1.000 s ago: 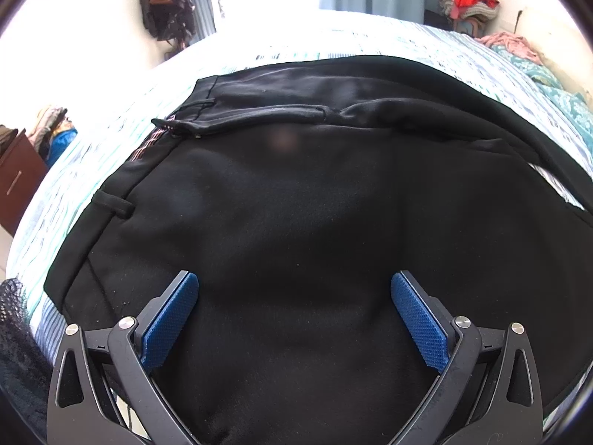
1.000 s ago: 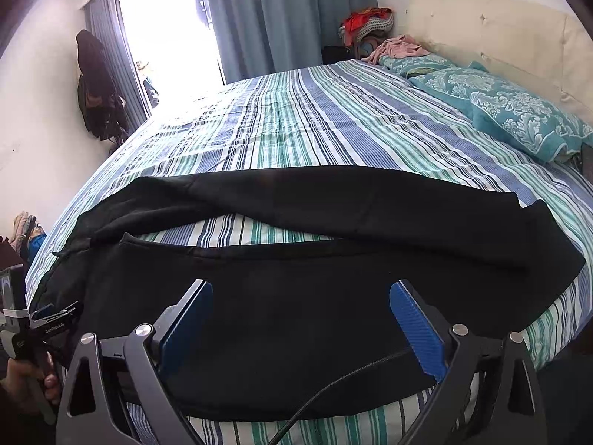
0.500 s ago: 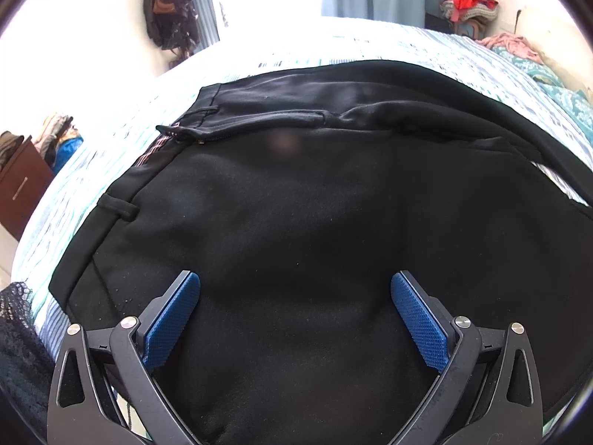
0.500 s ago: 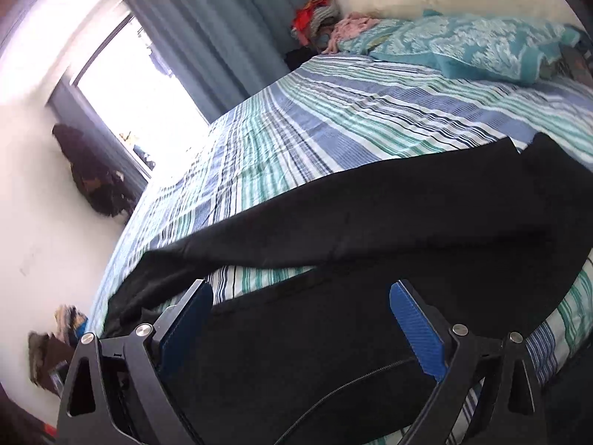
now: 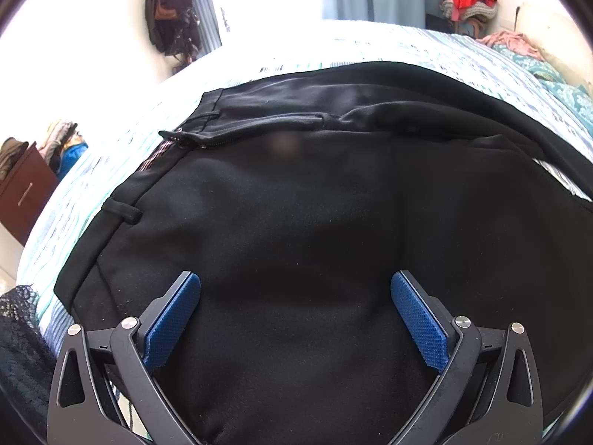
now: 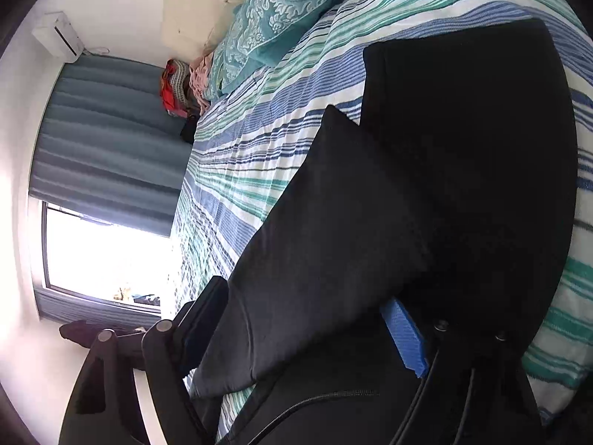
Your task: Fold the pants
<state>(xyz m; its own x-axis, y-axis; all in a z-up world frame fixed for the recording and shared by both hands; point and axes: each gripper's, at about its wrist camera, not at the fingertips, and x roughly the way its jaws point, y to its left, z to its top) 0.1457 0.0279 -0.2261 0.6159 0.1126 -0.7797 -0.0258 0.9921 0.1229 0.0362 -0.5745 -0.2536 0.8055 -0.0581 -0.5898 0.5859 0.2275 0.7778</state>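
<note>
Black pants [image 5: 296, 204] lie spread on a striped bed [image 5: 370, 48], waistband and fly at the upper left of the left wrist view. My left gripper [image 5: 295, 311] is open and empty, hovering just over the seat of the pants. In the right wrist view the camera is rolled sideways; the two leg ends [image 6: 463, 148] lie side by side near the bed's edge. My right gripper [image 6: 304, 319] is open, with the nearer pant leg [image 6: 326, 244] lying between its jaws; whether it touches the pads is unclear.
Teal pillows [image 6: 274, 26] and a cream headboard [image 6: 200, 3] are at the bed's head. A clothes pile [image 5: 467, 3] sits by the blue curtain [image 6: 111, 129]. A brown dresser [image 5: 22, 193] stands left of the bed. Dark lace fabric [image 5: 18, 333] hangs at the lower left.
My right gripper has rolled sideways and moved down to the leg ends, so a pant leg now lies between its jaws. My left gripper has drifted only slightly over the waist.
</note>
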